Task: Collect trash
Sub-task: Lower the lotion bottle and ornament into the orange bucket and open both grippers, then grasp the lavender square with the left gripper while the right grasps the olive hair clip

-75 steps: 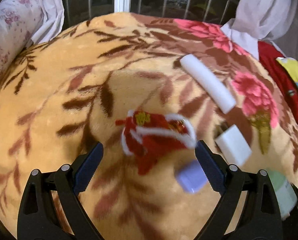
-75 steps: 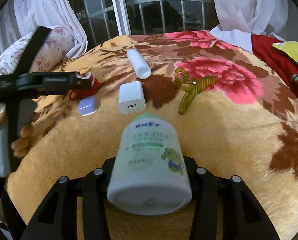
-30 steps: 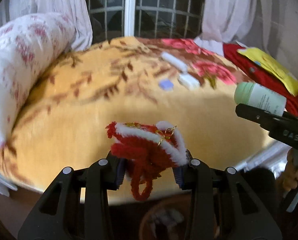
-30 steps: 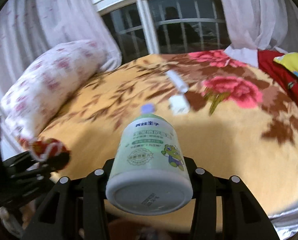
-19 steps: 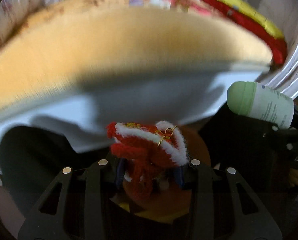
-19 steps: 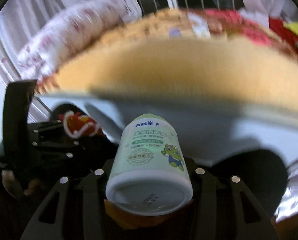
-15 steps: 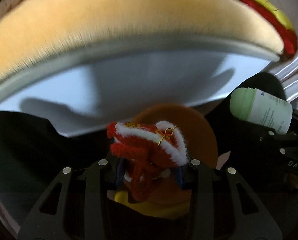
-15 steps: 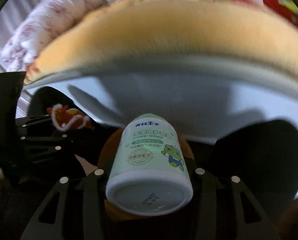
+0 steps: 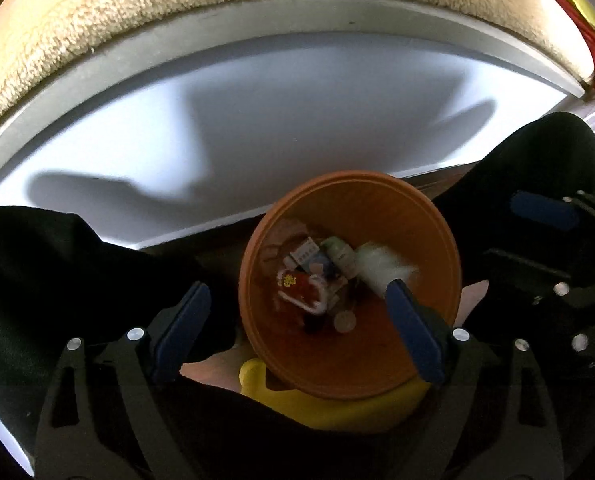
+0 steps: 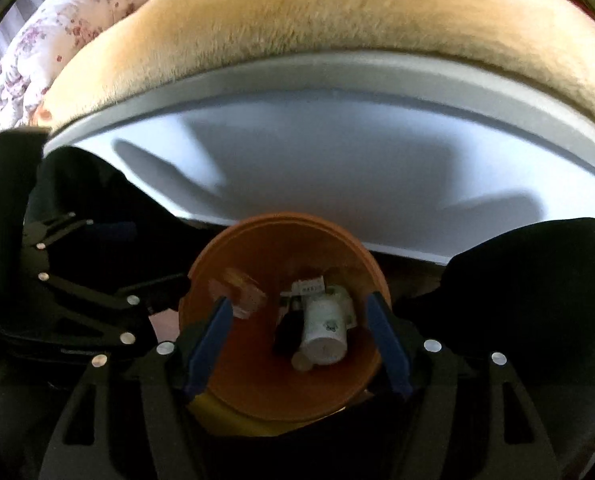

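Both tools hang spread wide and empty above the orange bin (image 9: 441,240): left tool (image 9: 293,312), right tool (image 10: 297,320). The red ornament (image 9: 301,286) and bottle (image 10: 325,332) lie inside the bin.

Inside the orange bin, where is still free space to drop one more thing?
The bin is bare along its near wall, below the bottle, and on its right side. The middle and far side are crowded: bottle, red ornament, small boxes.
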Available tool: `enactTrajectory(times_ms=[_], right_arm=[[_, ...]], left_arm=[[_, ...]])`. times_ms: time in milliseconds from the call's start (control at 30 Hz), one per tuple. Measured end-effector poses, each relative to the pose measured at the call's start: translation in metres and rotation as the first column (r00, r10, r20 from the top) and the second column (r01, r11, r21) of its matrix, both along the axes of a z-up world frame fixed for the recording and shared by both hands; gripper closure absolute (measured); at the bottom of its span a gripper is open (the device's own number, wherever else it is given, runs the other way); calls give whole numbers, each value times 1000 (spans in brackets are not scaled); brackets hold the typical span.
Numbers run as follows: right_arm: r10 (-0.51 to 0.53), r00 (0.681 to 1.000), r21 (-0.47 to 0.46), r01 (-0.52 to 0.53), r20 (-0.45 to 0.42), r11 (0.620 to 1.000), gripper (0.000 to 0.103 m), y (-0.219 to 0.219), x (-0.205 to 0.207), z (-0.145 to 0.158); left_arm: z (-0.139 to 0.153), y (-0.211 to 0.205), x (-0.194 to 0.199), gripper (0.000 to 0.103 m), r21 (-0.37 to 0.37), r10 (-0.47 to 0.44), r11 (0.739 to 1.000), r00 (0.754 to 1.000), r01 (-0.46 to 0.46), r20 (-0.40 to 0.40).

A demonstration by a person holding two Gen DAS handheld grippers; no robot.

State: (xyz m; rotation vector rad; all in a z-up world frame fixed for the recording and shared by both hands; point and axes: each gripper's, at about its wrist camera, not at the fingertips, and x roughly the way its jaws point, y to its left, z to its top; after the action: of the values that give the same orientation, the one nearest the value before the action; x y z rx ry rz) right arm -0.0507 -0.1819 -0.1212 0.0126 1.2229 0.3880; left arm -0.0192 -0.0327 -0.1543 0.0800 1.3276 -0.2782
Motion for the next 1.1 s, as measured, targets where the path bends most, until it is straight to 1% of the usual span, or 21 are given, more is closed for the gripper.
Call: enactTrajectory(times_ms=[133,200,267,300,333,367,400,467,500,567,633,700,767,800,867,967,1033,1100], right_arm=[[-39,998,28,38,39,999,34,-12,-4,15],[-52,996,39,49,69,998,34,-19,-6,28],[-65,988,43,60,140,997,31,-28,-8,50],[-72,981,36,67,179,997,26,-33,-8,60],[-85,969,21,82,233,996,21,-40,-7,73],[-101,952,8,104,287,995,18,-47,-5,85],[-122,932,-2,130,341,992,17,-53,-2,95],[-158,903,-8,175,399,985,15,-66,7,106],[-173,897,-2,190,407,982,14,-72,11,108],[-224,883,46,225,412,973,14,-78,24,109],[-264,873,110,240,410,964,14,-91,31,113],[-300,865,179,247,403,952,14,-99,34,115],[-318,858,221,246,403,944,14,-102,36,115],[-325,855,226,250,406,941,14,-99,38,113],[-334,845,223,261,418,939,14,-103,36,110],[-343,838,219,272,424,937,14,-111,34,104],[-356,835,226,283,420,932,14,-116,34,100],[-368,836,233,295,408,927,14,-120,37,95]], left_arm=[[6,5,-2,16,-14,12,1000,1000,-12,8],[22,6,-4,16,-38,7,999,999,-5,39],[53,9,-7,16,-77,-3,997,993,13,119],[70,11,-7,16,-102,-7,995,987,23,160],[86,13,-5,16,-125,-6,992,980,31,199],[99,15,-1,14,-142,-3,989,973,37,230],[115,16,7,13,-158,6,987,963,39,270],[140,15,34,12,-164,43,986,941,14,336],[145,14,45,12,-167,55,986,937,3,346],[156,10,82,12,-182,93,983,922,-25,376],[157,2,111,12,-167,106,985,914,-42,393],[157,-8,147,12,-165,95,986,919,-33,382],[152,-21,177,12,-143,72,990,926,-19,371],[151,-29,192,12,-115,56,993,925,-13,377],[146,-43,219,12,-30,13,1000,916,-1,401],[138,-57,244,12,48,-39,999,905,21,425],[134,-58,262,12,60,-45,998,908,21,417],[130,-53,276,12,20,-16,1000,921,9,390]])
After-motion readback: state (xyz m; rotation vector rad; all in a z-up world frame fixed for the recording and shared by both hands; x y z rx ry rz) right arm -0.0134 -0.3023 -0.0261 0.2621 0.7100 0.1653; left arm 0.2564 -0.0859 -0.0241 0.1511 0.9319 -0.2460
